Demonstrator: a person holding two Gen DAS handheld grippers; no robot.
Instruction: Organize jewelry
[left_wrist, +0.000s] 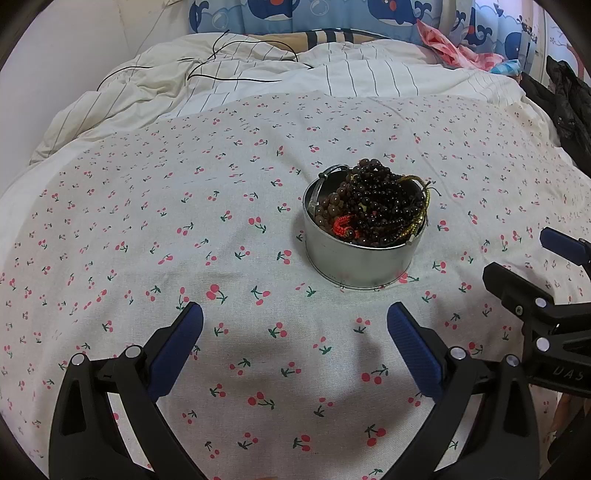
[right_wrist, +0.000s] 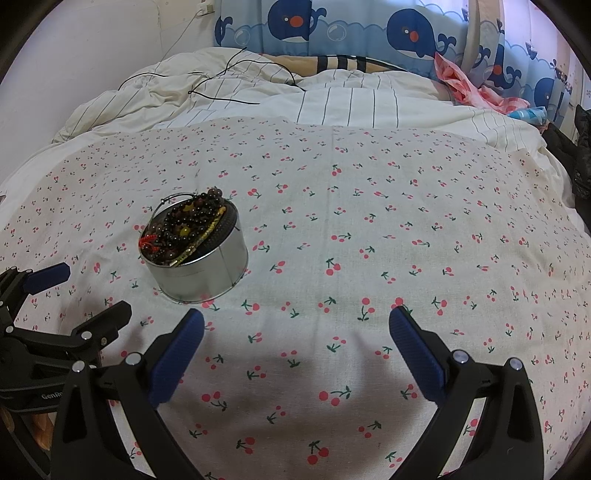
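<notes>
Both grippers sit lowest in their frames, black with blue pads. In the left wrist view the left gripper stands wide apart and holds nothing, and the right gripper in its own view is just as wide and bare. Under them spreads a pale cloth printed with cherries, laid flat over the bed.

On that cloth stands a round metal tin, right of centre in the left view and left of centre in the right view. It is heaped over its rim with dark bead strings, a red cord and a gold band.

Toward the top of the frame lies a rumpled striped quilt with a thin black cable trailing across it. Behind it hangs a blue curtain with whales, and pink fabric bunches at the upper right. White wall fills the upper left.
</notes>
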